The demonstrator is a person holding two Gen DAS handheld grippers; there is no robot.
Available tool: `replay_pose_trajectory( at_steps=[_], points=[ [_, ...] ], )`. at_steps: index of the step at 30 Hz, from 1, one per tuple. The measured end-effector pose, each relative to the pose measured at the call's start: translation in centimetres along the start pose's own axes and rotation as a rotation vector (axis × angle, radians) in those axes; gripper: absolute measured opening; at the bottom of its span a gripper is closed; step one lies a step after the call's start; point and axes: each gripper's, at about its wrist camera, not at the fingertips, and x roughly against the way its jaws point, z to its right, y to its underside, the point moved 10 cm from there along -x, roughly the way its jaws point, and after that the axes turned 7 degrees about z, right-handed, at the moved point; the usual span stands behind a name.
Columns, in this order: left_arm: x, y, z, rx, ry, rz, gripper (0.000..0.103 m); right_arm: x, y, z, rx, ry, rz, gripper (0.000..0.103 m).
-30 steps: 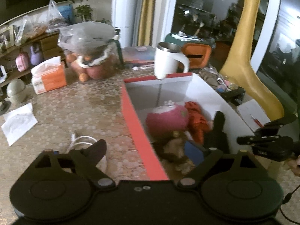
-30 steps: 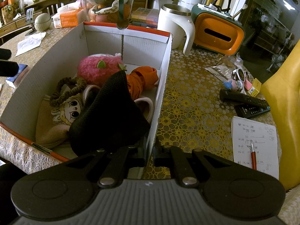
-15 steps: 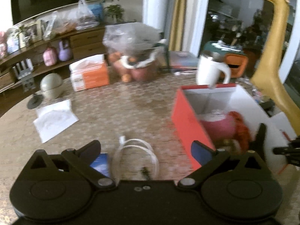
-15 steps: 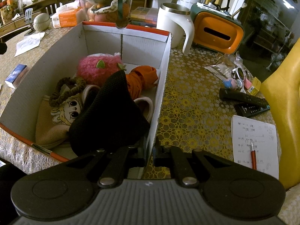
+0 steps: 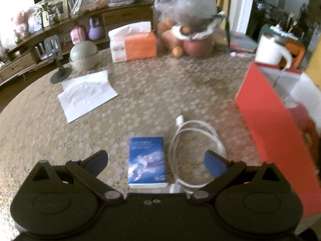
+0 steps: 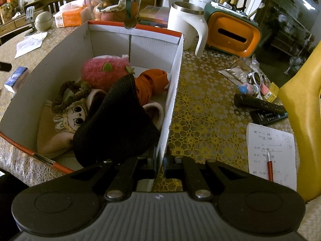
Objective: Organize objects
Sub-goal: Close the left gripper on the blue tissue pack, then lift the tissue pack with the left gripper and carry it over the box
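Blue box (image 5: 147, 159) lying flat, long axis pointing away

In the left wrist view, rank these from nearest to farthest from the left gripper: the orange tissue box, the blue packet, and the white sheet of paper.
From the left gripper:
1. Blue packet, lying between the open fingers on the table.
2. White sheet of paper, farther out, to the left.
3. Orange tissue box, at the far side of the table, beside the bagged fruit.
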Motion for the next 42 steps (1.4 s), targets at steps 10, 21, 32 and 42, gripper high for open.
replay_pose_trajectory(
  at_steps=[10, 21, 32, 42],
  points=[
    [-2.7, 2.5, -1.7, -0.005, -0.085, -0.043, 0.101, 0.1, 0.3, -0.1, 0.000, -0.002, -0.006, 0.006],
    [-4.1, 3.3, -2.2, 0.007, -0.101, -0.065, 0.081, 0.1, 0.2, -0.1, 0.001, -0.001, -0.006, 0.006],
    [-4.2, 3.2, -1.3, 0.024, -0.042, -0.057, 0.050, 0.1, 0.2, -0.1, -0.001, 0.000, -0.008, 0.006],
    [-1.3, 1.3, -1.0, 0.049, -0.028, -0.009, 0.049, 0.1, 0.2, -0.1, -0.002, 0.000, -0.007, 0.006]
  ],
)
